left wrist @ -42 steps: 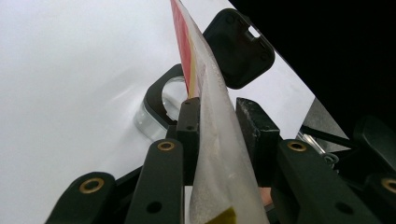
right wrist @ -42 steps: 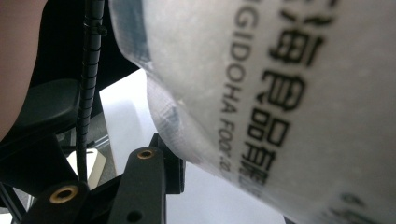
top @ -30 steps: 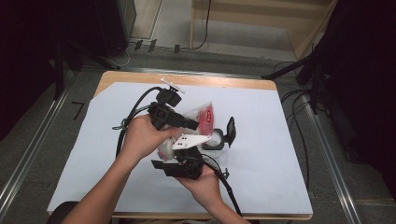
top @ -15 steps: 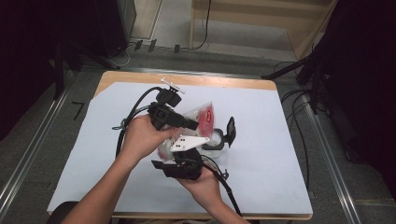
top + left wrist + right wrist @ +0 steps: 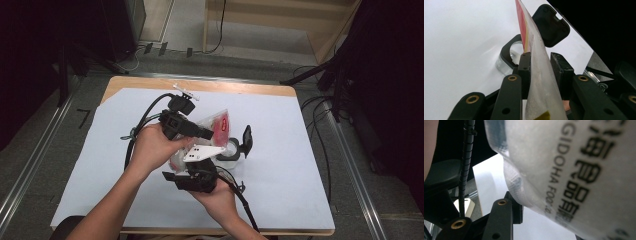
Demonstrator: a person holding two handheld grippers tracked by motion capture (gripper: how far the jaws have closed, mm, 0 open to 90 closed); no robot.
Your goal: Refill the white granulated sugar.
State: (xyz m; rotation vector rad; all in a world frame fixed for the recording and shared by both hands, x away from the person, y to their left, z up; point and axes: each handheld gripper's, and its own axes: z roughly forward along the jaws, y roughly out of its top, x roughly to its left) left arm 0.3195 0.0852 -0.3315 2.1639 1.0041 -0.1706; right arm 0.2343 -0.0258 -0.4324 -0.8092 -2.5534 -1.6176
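Plastic was the one bag (image 5: pixel 216 131), held up over the white table cover (image 5: pixel 300 150) exactly as it had been a second before; neither hand had shifted. Two grippers had it: the left gripper (image 5: pixel 540 65) pinched its edge between narrowly parted jaws, and the right gripper (image 5: pixel 197 175) clamped its lower part. One clear container (image 5: pixel 231 149) with one black flip lid (image 5: pixel 246 138) stood just beside.
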